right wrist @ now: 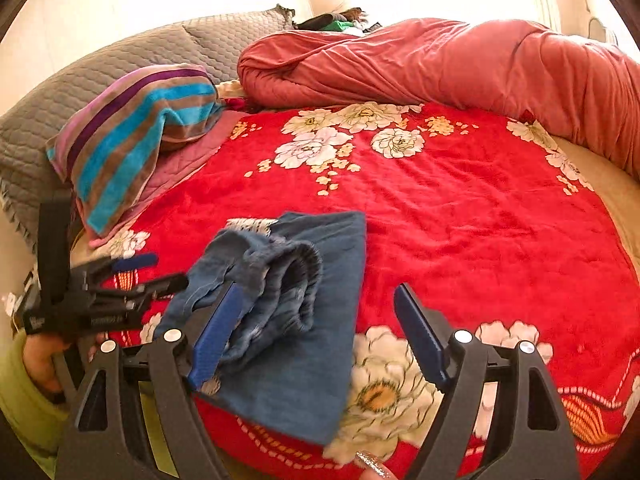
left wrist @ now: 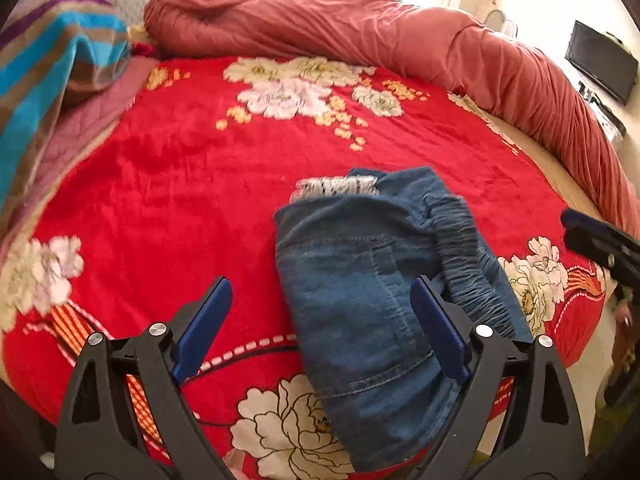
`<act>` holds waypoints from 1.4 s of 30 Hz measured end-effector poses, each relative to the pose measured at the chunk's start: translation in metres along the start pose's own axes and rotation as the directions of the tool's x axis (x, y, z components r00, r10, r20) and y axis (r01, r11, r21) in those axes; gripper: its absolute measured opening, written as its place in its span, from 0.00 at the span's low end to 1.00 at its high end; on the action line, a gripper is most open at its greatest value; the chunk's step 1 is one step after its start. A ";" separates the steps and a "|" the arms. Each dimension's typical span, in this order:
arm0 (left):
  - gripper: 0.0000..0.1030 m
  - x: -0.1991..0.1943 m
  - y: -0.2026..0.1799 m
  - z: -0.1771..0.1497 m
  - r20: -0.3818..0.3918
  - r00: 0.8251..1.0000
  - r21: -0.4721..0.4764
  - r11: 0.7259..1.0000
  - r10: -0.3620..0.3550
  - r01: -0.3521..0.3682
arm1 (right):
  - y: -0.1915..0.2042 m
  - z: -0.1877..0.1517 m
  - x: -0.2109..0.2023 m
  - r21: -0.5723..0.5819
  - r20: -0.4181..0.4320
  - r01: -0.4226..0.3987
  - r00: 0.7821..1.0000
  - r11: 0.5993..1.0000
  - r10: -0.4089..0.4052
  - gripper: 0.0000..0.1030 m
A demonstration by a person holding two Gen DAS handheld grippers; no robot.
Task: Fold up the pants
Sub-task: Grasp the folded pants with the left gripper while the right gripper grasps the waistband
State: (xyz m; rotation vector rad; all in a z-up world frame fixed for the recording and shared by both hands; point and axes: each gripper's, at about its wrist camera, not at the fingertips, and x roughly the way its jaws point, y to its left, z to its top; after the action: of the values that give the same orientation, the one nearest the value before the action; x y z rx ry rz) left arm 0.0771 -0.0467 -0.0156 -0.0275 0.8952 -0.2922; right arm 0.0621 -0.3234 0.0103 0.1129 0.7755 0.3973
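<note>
Filling almost all of both views is the red flowered blanket (left wrist: 180, 184) spread over the bed, and along the top of the frame runs a long rolled pink quilt (left wrist: 360, 32), curving down the right edge. Over at the upper left of the left wrist view sits a striped towel (left wrist: 52, 64) in blue, brown and purple; the right wrist view shows it draped over a grey quilted pillow (right wrist: 120, 60). Now to the pants (left wrist: 360, 280): blue denim, folded into a compact bundle, lying flat on the blanket in the lower middle of the left wrist view, gathered elastic waistband toward the right, a pale frayed patch at the far end. And the left gripper (left wrist: 322, 328) hangs just above them, jaws spread wide, nothing pinched, its right finger over the denim and its left finger over bare blanket. Same story for the right gripper (right wrist: 320, 336): jaws wide, holding nothing, left finger over the bunched waistband, right finger over a white flower on the blanket. At the lower left of the right wrist view a hand (right wrist: 40, 360) in a yellow-green sleeve grips the left gripper's handle
</note>
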 end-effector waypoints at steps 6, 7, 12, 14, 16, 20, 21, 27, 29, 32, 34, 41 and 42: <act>0.81 0.013 0.009 -0.008 -0.045 0.997 -0.063 0.996 -0.065 0.062 | -0.013 0.004 0.044 0.031 -0.111 -0.028 0.993 0.999 0.031 0.75; 0.81 0.015 0.009 -0.009 -0.052 0.996 -0.070 0.995 -0.072 0.069 | -0.015 0.003 0.049 0.041 -0.125 -0.029 0.992 0.999 0.034 0.75; 0.81 0.024 0.007 -0.011 -0.071 0.994 -0.074 0.994 -0.083 0.078 | -0.022 -0.008 0.081 0.088 -0.202 -0.061 0.976 0.994 0.077 0.75; 0.81 0.028 0.007 -0.012 -0.080 0.993 -0.081 0.993 -0.088 0.082 | -0.025 -0.013 0.090 0.113 -0.222 -0.093 0.968 0.989 0.117 0.75; 0.81 0.032 0.007 -0.012 -0.090 0.991 -0.089 0.992 -0.095 0.087 | -0.026 -0.016 0.095 0.134 -0.226 -0.125 0.962 0.983 0.153 0.74; 0.79 0.040 0.003 -0.011 -0.107 0.989 -0.095 0.991 -0.106 0.096 | -0.025 -0.017 0.099 0.134 -0.219 -0.155 0.959 0.979 0.182 0.74; 0.78 0.042 0.001 -0.011 -0.108 0.989 -0.092 0.991 -0.105 0.095 | -0.024 -0.016 0.101 0.132 -0.217 -0.162 0.958 0.978 0.188 0.74; 0.36 0.041 -0.011 -0.006 -0.090 0.990 -0.054 0.993 -0.106 0.101 | -0.012 -0.011 0.103 0.095 -0.189 -0.229 0.951 0.969 0.243 0.28; 0.28 0.036 -0.014 -0.001 -0.075 0.993 -0.036 0.995 -0.094 0.091 | -0.007 -0.006 0.097 0.075 -0.161 -0.239 0.955 0.968 0.249 0.22; 0.24 0.029 -0.013 0.010 -0.052 0.994 -0.032 0.995 -0.101 0.099 | 0.001 0.006 0.090 0.038 -0.130 -0.246 0.960 0.968 0.249 0.21; 0.24 0.025 -0.011 0.018 -0.035 0.994 -0.036 0.994 -0.105 0.104 | 0.004 0.015 0.088 0.020 -0.115 -0.248 0.962 0.969 0.249 0.21; 0.24 0.017 -0.002 0.056 0.036 0.997 -0.032 0.997 -0.069 0.070 | 0.012 0.053 0.098 -0.027 -0.064 -0.234 0.971 0.972 0.232 0.21; 0.24 0.018 0.001 0.061 0.044 0.997 -0.034 0.997 -0.061 0.062 | 0.012 0.056 0.101 -0.032 -0.060 -0.231 0.972 0.973 0.228 0.21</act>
State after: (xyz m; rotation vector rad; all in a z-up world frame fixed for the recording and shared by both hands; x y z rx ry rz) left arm 0.1354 -0.0565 0.0090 -0.0935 0.8583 -0.3324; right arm 0.1625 -0.2704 -0.0129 0.1564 0.8127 0.6374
